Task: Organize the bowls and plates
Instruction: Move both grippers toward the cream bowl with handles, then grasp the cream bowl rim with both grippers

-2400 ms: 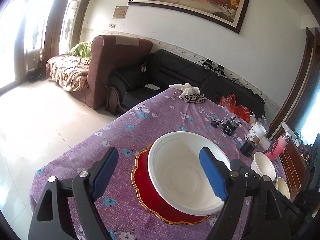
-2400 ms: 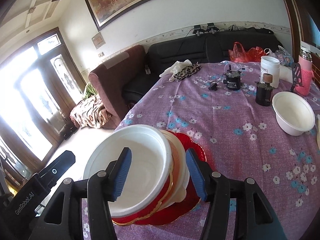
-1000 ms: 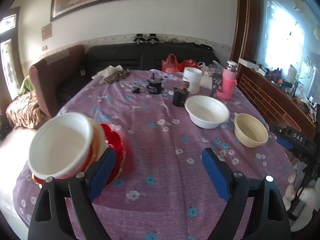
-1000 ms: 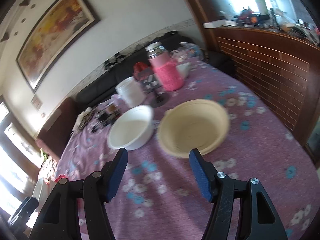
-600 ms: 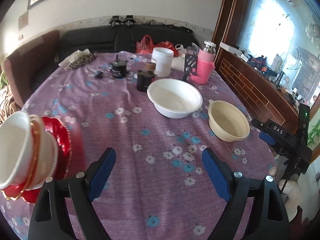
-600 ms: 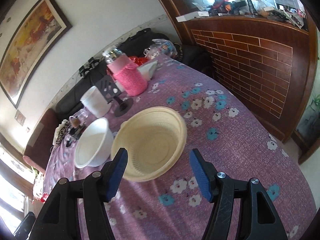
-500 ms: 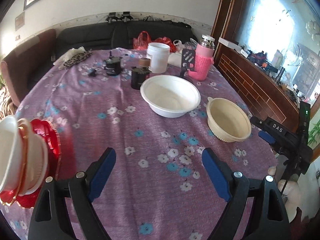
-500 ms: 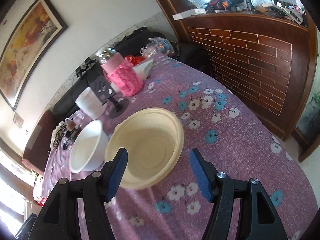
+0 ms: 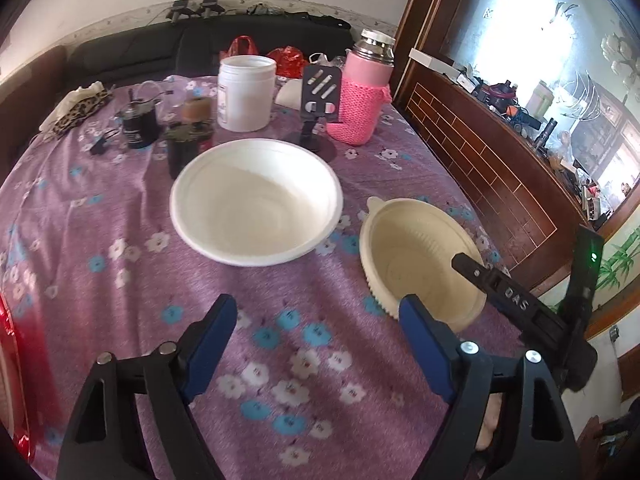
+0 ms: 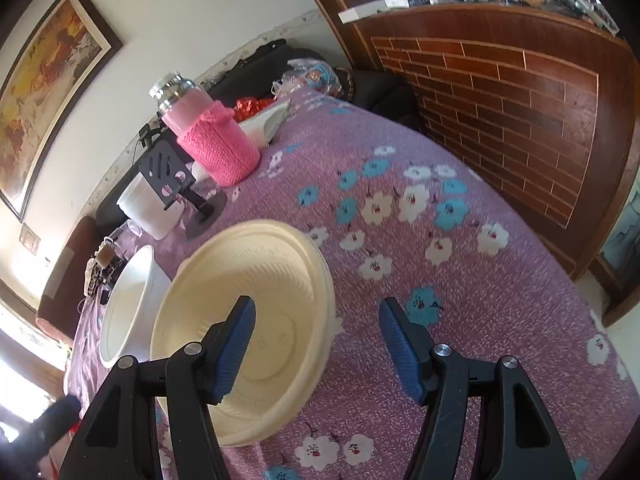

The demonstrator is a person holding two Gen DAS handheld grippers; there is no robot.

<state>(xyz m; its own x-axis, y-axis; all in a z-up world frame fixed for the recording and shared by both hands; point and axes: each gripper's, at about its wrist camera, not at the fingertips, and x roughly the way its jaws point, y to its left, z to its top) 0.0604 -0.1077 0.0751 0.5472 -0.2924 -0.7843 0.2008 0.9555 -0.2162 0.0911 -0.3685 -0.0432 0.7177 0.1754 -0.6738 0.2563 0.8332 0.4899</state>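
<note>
The left wrist view shows the whole bench [image 9: 132,292], with its purple flower cloth, and both bowls. The white bowl [image 9: 256,206] sits in the middle of the frame, and the cream bowl [image 9: 416,256] sits to its right, near the bench edge. A red plate [image 9: 16,368] peeks in at the far left edge; the right wrist view does not show it. The left hand-held gripper [image 9: 316,344] is at the bottom of the frame. Its jaws are closing with nothing between them, only cloth below. The right hand-held gripper [image 9: 516,304] pokes in from the right, over the cream bowl. The right wrist view shows the cream bowl [image 10: 244,320] up close at lower left. The right hand-held gripper [image 10: 316,344] is spread apart, one finger over the inside of the bowl and one outside its rim. I cannot tell if the pads touch it. The pink bottle [image 10: 212,140] and a black stand [image 10: 176,184] sit at upper left. The cloth on the right is bare out to the bench edge.
</note>
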